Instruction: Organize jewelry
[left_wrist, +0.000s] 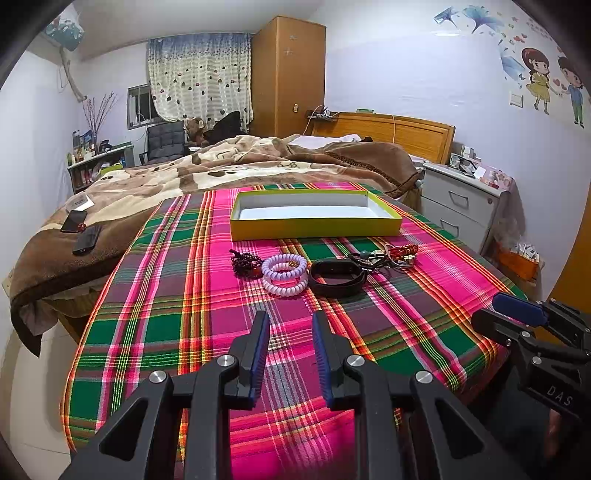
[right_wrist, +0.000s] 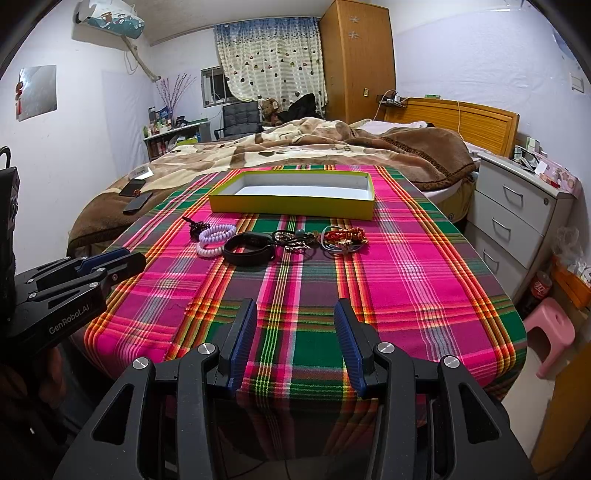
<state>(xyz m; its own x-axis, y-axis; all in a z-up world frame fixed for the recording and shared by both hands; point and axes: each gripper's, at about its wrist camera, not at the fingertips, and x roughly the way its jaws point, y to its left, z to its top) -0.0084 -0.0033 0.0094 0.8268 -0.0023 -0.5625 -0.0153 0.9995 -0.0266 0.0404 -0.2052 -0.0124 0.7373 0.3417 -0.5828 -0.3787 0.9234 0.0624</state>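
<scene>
Spreading across both views, a plaid cloth of pink, green and purple covers the worktop (left_wrist: 166, 295), which stands against a bed (left_wrist: 147, 184) heaped with a brown and cream blanket. Beyond the bed rise a tall wooden wardrobe (right_wrist: 356, 59) and a curtained window; a grey drawer unit (right_wrist: 513, 218) sits to the right of the worktop.

At the far end of the cloth lies a shallow yellow box (left_wrist: 314, 227) with a white interior, open-topped and with nothing inside. Just in front of it the jewelry is laid in a row: a dark red beaded bracelet (left_wrist: 243, 263) at the left, touching two stacked lilac spiral bands (left_wrist: 284, 275), then a black band (left_wrist: 334, 278) beside them, then a tangle of keyrings and red cords (left_wrist: 388, 255) at the right.

The left claw (left_wrist: 291, 334) hovers over the near part of the cloth, short of the lilac bands, its blue-padded fingers apart and holding nothing. The right claw (right_wrist: 294, 326) hangs over the near edge too, well back from the row, fingers spread wider and likewise holding nothing.

Two dark phones (right_wrist: 135, 195) lie on the blanket at the left.
</scene>
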